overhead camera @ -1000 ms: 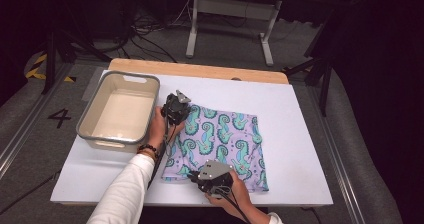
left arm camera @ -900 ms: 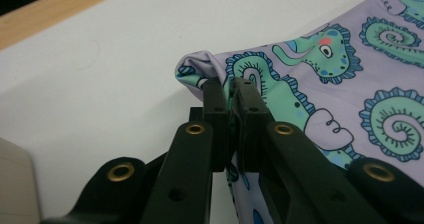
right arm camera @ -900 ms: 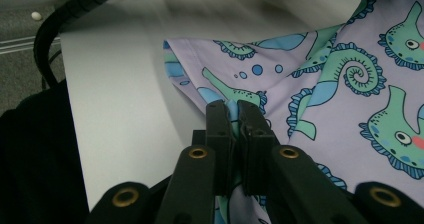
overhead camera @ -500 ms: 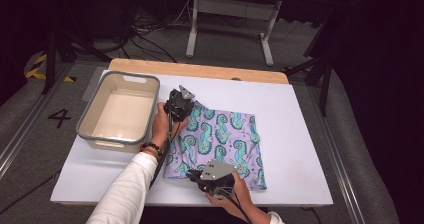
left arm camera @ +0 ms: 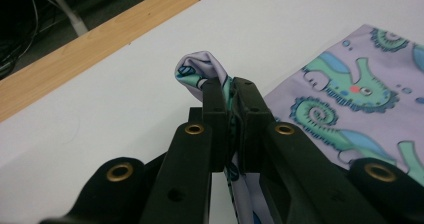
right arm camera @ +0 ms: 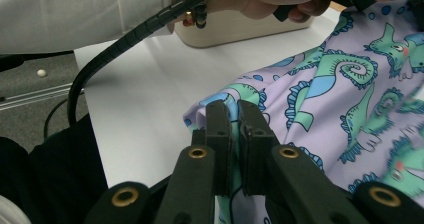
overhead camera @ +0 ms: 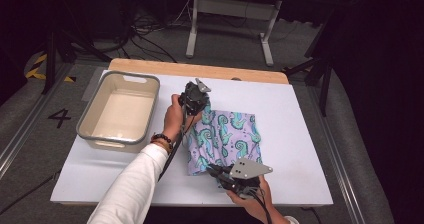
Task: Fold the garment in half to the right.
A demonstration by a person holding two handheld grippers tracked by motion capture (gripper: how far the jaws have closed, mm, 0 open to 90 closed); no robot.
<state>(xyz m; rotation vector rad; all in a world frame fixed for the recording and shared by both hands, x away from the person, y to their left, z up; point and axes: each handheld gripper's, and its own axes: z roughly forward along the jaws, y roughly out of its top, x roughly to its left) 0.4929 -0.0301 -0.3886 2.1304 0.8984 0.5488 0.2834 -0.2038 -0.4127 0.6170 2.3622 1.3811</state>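
A: Where the cloth [overhead camera: 225, 139] lies, mid-bench beside the bin [overhead camera: 120, 111], it shows lilac fabric printed with teal seahorses.

B: Grip state?

A: Left gripper [left arm camera: 230, 91] clamps the far corner, bunched above its jaws. Right gripper [right arm camera: 234, 115] clamps the near corner.

B: View differences?

A: High view shows both lifted corners; gripper views show the pinches. Cloth underside stays hidden.

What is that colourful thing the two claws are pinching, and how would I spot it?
On the white table, right of the beige tub, lies a lilac cloth printed with teal seahorses. The left gripper and right gripper each pinch a corner. It is the one patterned thing there.
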